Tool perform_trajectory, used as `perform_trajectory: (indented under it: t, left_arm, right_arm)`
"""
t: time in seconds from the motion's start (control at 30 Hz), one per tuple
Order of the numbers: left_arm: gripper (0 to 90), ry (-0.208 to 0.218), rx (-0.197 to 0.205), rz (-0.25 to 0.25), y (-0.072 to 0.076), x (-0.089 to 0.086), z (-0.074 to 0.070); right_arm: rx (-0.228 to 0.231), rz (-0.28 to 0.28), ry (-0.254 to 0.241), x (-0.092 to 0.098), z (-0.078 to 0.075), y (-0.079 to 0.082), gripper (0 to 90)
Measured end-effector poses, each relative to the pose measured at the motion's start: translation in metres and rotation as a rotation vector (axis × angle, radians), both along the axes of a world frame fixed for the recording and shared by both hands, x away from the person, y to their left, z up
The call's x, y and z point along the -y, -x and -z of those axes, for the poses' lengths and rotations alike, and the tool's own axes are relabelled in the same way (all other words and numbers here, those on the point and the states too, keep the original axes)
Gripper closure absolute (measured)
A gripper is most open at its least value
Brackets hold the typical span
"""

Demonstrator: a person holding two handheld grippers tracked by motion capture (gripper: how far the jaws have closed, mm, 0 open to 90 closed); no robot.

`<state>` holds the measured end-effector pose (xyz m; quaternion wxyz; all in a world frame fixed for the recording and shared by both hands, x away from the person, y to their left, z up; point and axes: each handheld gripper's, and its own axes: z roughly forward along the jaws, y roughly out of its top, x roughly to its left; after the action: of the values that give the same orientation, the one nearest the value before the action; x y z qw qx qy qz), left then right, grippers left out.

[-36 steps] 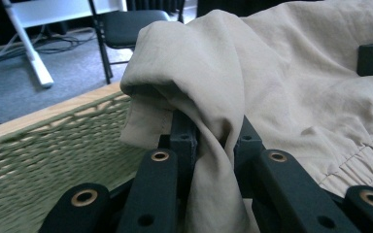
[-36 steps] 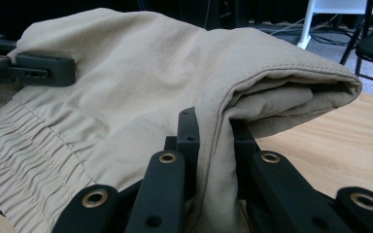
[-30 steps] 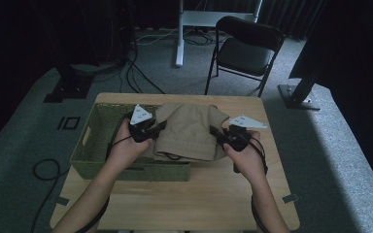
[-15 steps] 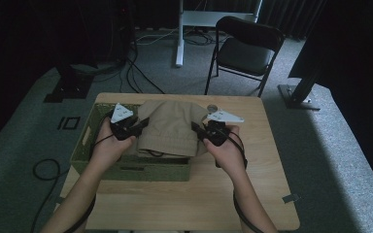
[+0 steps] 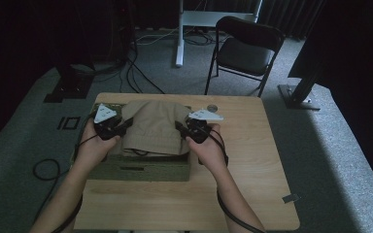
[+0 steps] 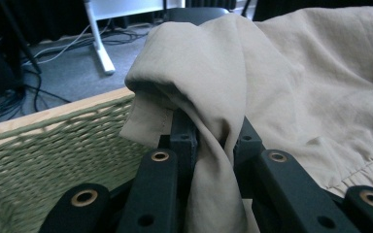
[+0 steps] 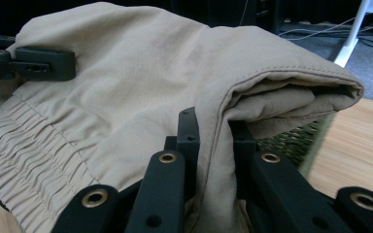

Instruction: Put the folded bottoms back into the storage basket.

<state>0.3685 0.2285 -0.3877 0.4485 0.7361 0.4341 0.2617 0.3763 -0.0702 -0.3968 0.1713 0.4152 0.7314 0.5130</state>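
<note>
Room: we see a dim space with grey carpet, a black folding chair (image 5: 245,48) beyond the table, a white desk leg (image 5: 179,34) and loose cables (image 5: 136,73) on the floor.
Surface: we note a light wooden table (image 5: 233,194), bare along its near half.
Basket: we record a green woven basket (image 5: 141,167) on the left part of the table; its wicker wall (image 6: 53,145) shows close in the left gripper view.
Garment: we list one folded beige garment (image 5: 153,127), lying over the basket's opening between the two grippers; an elastic gathered band (image 7: 34,145) shows in the right gripper view, so it may be trousers or shorts, though we cannot say which.
Left gripper: we find the left gripper (image 5: 122,125) at the garment's left edge, held in the person's left hand (image 5: 94,145); its jaws are pinched on a bunched fold of the beige cloth (image 6: 213,145).
Right gripper: we find the right gripper (image 5: 180,127) at the garment's right edge, in the right hand (image 5: 209,150); its jaws are clamped narrowly on the folded hem (image 7: 223,145).
Small item: we note a small round object (image 5: 212,107) on the table behind the right gripper, too small to identify.
</note>
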Motion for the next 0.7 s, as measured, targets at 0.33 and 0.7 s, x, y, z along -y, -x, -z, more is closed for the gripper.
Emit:
perform_trajectory:
  t: [0.33,0.7]
  left_arm:
    - [78.1,0.014,0.001,-0.062,-0.010,-0.024,0.015]
    - [78.0,0.036,-0.007,-0.112,-0.022,-0.040,0.036]
  right_arm:
    - [-0.031,0.006,-0.009,-0.030,0.015,-0.021,81.0]
    - [-0.059,0.025,0.009,-0.054,0.032,-0.037,81.1]
